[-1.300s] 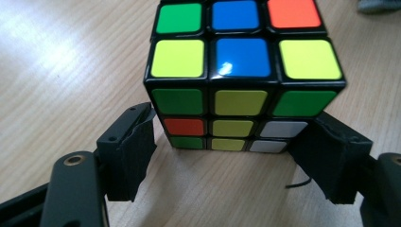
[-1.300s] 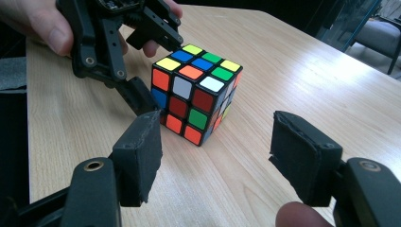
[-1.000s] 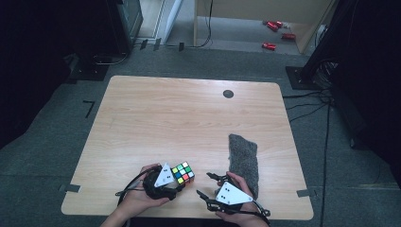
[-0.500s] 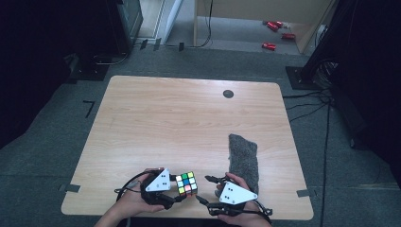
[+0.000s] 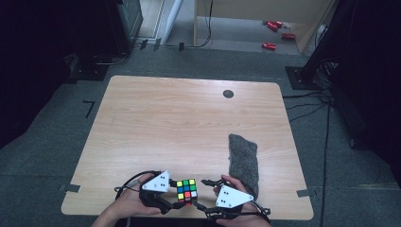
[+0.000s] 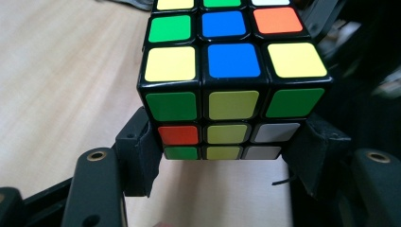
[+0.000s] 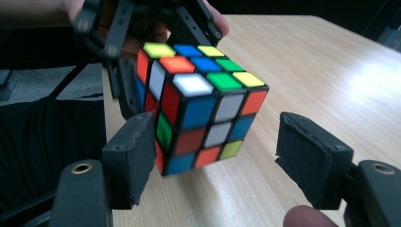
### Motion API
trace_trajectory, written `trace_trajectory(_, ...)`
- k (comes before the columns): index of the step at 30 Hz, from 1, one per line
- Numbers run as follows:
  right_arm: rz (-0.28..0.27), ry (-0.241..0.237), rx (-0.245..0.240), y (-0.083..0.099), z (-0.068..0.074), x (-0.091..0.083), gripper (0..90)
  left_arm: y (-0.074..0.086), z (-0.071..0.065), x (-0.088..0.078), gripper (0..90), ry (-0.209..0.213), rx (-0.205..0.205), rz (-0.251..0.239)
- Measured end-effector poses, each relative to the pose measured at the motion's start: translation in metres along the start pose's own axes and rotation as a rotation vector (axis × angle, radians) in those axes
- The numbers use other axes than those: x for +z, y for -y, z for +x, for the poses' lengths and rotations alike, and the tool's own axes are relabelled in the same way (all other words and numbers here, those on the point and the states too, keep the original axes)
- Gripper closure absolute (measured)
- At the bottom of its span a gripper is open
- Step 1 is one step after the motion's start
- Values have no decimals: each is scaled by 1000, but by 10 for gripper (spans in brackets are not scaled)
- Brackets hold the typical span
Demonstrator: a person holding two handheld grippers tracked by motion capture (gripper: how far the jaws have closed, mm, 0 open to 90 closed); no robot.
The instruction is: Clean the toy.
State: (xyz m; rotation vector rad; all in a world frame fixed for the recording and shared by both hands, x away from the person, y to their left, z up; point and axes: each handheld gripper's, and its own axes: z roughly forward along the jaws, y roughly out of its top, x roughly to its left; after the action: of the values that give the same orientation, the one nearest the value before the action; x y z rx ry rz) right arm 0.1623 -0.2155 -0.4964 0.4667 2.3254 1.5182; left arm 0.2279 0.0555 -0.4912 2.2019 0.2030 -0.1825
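A scrambled Rubik's cube [image 5: 187, 190] hangs just above the table's near edge. My left gripper [image 5: 179, 199] is shut on it; in the left gripper view both black pads [image 6: 137, 156] press the sides of the cube [image 6: 227, 80] at its lowest layer. My right gripper [image 5: 204, 195] faces it from the right. In the right gripper view the cube [image 7: 198, 109] sits between that gripper's [image 7: 220, 156] jaws, which have just been opening. The far pad [image 7: 312, 158] stands clear of the cube, while the near one is right at its lower edge.
A grey felt cloth [image 5: 243, 163] lies on the wooden table [image 5: 189, 123] just right of my right hand. A small black round mark [image 5: 228, 93] sits near the far edge. Red objects [image 5: 274, 26] lie on the floor beyond the table.
My left gripper has carried the cube a little toward the table's near edge and to the right, in between the right gripper's jaws. The right hand has stayed put.
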Motion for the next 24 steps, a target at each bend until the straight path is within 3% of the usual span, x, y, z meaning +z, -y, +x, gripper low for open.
trace_trajectory(6,-31,8,-76,0,4,2,299,0,10,-7,352,31,-113,-7)
trace_trajectory(11,-18,8,-110,2,7,6,299,0,15,-9,352,21,-144,-4)
trace_trajectory(15,-17,11,-109,1,5,7,301,-1,20,-11,352,-18,-169,1)
trace_trajectory(19,-21,14,-93,-3,-3,4,313,-5,23,-18,352,-40,-187,-8)
trace_trajectory(24,6,29,-114,-9,-18,-2,322,-12,29,-23,352,-45,-209,-15)
